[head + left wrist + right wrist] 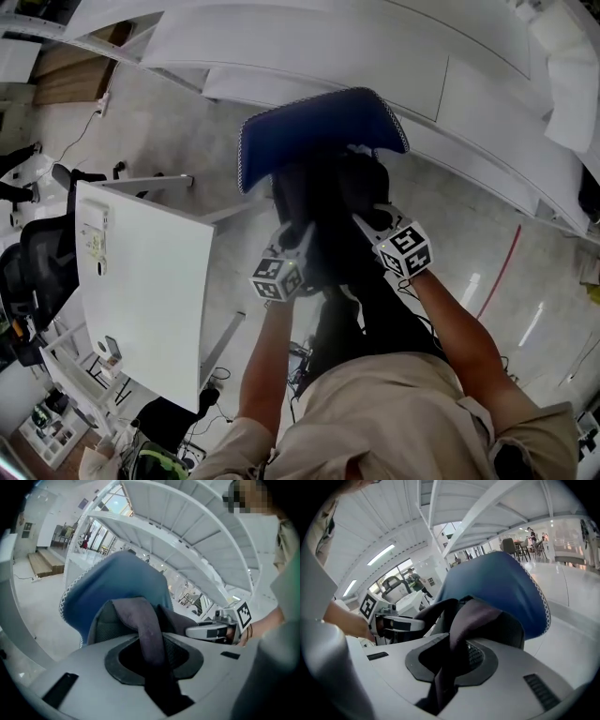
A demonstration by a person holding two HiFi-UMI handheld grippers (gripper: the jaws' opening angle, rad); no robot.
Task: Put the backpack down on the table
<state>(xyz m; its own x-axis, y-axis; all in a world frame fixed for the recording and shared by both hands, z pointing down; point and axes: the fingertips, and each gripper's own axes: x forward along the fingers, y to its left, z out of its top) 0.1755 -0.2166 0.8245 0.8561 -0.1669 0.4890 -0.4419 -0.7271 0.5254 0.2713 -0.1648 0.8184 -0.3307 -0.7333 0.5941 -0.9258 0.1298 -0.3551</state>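
Backpack: held up in the air over the floor, blue panel on top, well apart from table at the left. Left gripper: narrow, pinched on a dark strap. Right gripper: narrow too, clamped on the other strap. Side by side, just below the blue panel.

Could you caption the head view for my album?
Left tool and right tool hold up a blue backpack beside a white table.
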